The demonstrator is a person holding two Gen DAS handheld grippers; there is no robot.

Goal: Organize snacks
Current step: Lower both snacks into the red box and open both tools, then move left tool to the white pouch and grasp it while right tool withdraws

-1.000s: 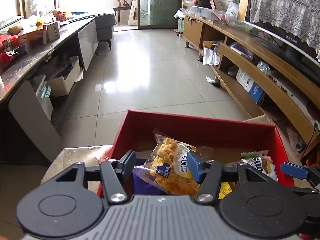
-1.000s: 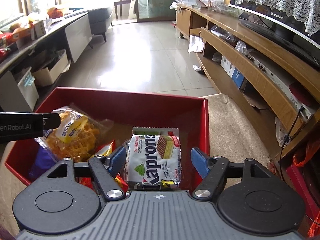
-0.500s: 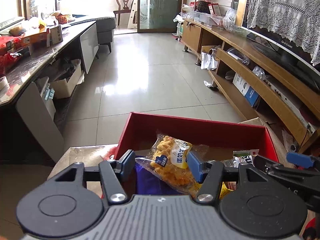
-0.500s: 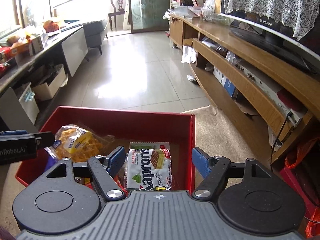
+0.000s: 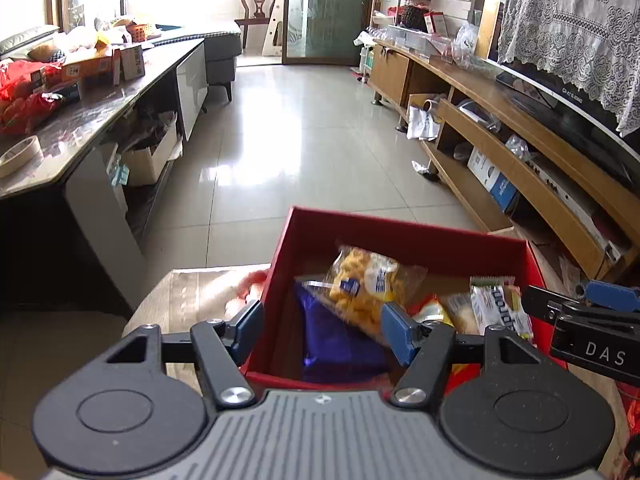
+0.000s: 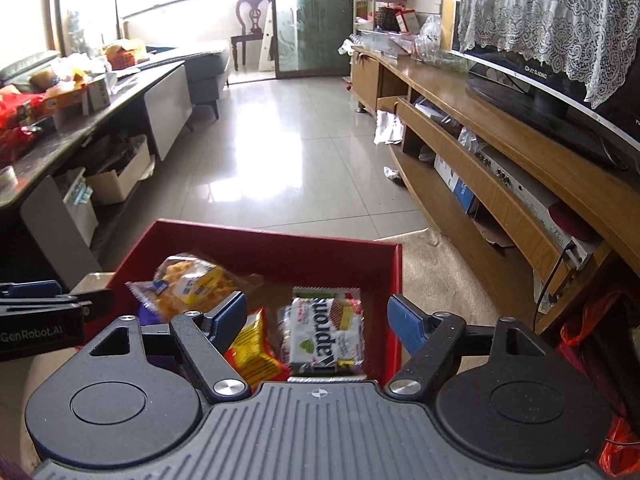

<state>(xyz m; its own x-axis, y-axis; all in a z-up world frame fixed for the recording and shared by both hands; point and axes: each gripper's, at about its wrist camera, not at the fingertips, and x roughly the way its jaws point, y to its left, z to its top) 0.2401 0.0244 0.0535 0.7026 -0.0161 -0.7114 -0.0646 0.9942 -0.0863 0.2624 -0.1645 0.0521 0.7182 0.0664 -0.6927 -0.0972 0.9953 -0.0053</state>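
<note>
A red box (image 5: 404,232) (image 6: 276,248) sits on a low tan surface and holds several snack packs. A clear bag of yellow puffs (image 5: 362,280) (image 6: 192,286) lies on a purple pack (image 5: 336,336). A white Kaprone wafer pack (image 6: 326,330) (image 5: 498,308) lies at the right beside a yellow and red pack (image 6: 254,350). My left gripper (image 5: 322,330) is open and empty above the box's near left corner. My right gripper (image 6: 316,320) is open and empty above the wafer pack.
A dark cluttered counter (image 5: 80,112) with cardboard boxes beneath runs along the left. A wooden TV stand (image 6: 500,168) with a lace-draped television runs along the right. Shiny tiled floor (image 5: 304,148) stretches ahead to a chair (image 5: 259,4) and glass door. A red bag (image 6: 600,320) lies at right.
Both grippers have pulled back and risen away from the box, staying open. The snack packs stay in the box and look smaller and farther below.
</note>
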